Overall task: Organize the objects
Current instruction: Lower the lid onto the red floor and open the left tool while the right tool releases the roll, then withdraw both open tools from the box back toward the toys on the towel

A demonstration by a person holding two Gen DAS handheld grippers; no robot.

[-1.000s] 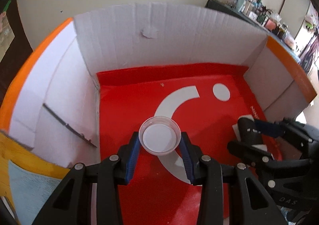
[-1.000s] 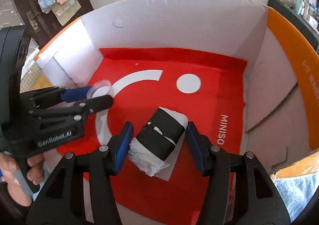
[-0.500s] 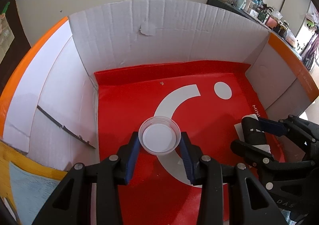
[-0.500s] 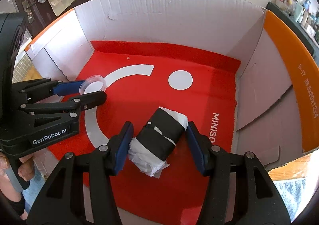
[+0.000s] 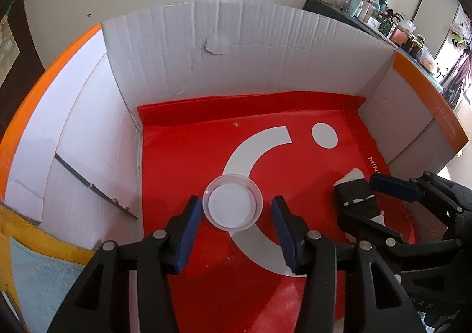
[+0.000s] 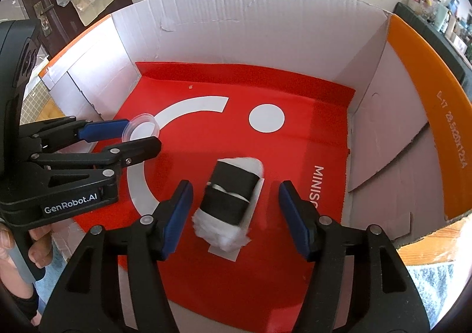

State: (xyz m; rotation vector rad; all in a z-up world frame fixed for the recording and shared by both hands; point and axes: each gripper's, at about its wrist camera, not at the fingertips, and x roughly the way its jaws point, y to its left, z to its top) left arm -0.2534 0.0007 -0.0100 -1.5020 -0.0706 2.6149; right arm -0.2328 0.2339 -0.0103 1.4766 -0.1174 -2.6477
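Note:
A small clear round plastic dish (image 5: 233,201) lies on the red floor of the cardboard box (image 5: 236,47), between the fingers of my left gripper (image 5: 234,215), which is open and no longer touches it. It also shows in the right wrist view (image 6: 141,129). A white roll wrapped in black bands (image 6: 228,200) lies on the red floor between the fingers of my right gripper (image 6: 236,212), which is open with clear gaps on both sides. The roll (image 5: 358,195) and the right gripper (image 5: 371,200) show at the right of the left wrist view.
The box has white corrugated walls and orange outer flaps (image 6: 424,97). Its floor is a red sheet (image 6: 295,88) with a white arc and dot. A torn flap (image 5: 94,188) juts from the left wall. A shelf of bottles (image 5: 377,17) stands beyond.
Both grippers have opened: the left has let go of the clear dish and the right has let go of the black-banded roll. Both objects now rest on the red floor.

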